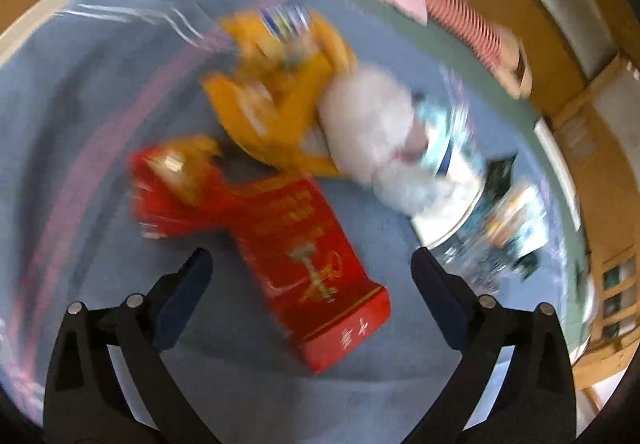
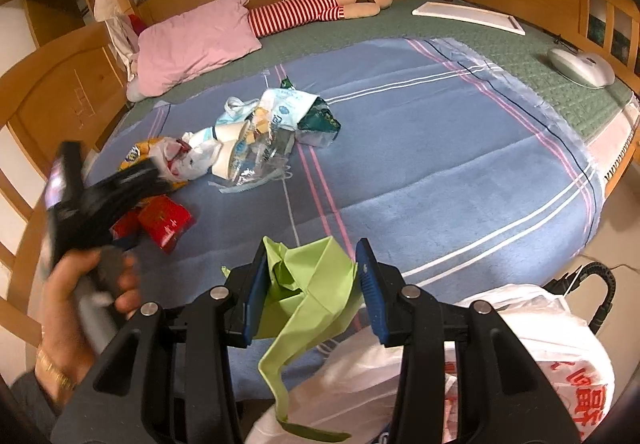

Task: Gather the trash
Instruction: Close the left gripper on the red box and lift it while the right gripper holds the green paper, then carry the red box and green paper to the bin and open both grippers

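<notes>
A heap of trash [image 2: 256,140] was seen piled on the blue striped blanket [image 2: 440,172], which served as the landmark for everything else on the bed. At the blanket's near-left part a red carton [image 1: 316,276] was found lying flat, with a crumpled red wrapper [image 1: 176,188] touching its far end and a yellow wrapper [image 1: 276,96] and white plastic bag [image 1: 368,132] just beyond it; this view was heavily blurred. The left gripper [image 1: 312,276] was held above the carton with its fingers spread wide on either side and nothing pressed between them, and it was gripped by a hand [image 2: 84,284] at the blanket's left edge. The right gripper [image 2: 312,284] was seen clamped on a piece of green crumpled paper [image 2: 308,284] at the blanket's near edge, above a white carrier bag [image 2: 520,356] held off the bed. Beyond the blanket's far edge a pink pillow [image 2: 196,40] and a striped stuffed toy [image 2: 312,10] were laid on the green mattress cover [image 2: 568,100], and a white board [image 2: 468,18] and a grey oval device [image 2: 580,66] were left to the far right. The middle and right of the blanket were seen bare, and wooden bed rails [image 2: 48,92] were found closing off the left side.
</notes>
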Demonstrator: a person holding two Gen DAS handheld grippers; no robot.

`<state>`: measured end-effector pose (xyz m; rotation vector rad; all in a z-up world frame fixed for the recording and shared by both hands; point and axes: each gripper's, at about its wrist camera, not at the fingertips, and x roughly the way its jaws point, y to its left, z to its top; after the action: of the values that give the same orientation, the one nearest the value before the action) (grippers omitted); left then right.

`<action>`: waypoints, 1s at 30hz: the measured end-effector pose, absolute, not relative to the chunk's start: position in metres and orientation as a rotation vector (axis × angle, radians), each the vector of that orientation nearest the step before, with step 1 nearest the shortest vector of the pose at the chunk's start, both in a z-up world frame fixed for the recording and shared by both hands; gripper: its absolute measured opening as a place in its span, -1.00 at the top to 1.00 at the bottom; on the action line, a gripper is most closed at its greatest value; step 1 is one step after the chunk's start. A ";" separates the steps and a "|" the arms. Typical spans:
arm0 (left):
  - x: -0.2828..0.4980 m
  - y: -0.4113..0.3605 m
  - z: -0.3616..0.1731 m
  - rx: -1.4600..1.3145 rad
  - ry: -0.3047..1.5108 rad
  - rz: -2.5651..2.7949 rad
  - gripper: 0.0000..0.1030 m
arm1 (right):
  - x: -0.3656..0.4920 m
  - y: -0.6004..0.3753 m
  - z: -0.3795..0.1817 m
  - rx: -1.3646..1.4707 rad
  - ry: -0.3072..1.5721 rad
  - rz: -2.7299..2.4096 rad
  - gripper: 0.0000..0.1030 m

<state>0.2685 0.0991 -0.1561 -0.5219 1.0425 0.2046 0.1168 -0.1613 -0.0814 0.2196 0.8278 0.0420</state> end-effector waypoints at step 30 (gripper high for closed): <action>0.079 -0.009 -0.092 -0.338 0.788 -0.506 -0.11 | 0.009 -0.243 -0.072 0.029 0.956 0.225 -0.09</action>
<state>0.0791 -0.0087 -0.0924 -0.3381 0.7883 -0.5061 0.0088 -0.2430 -0.0721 0.0287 0.9556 0.2246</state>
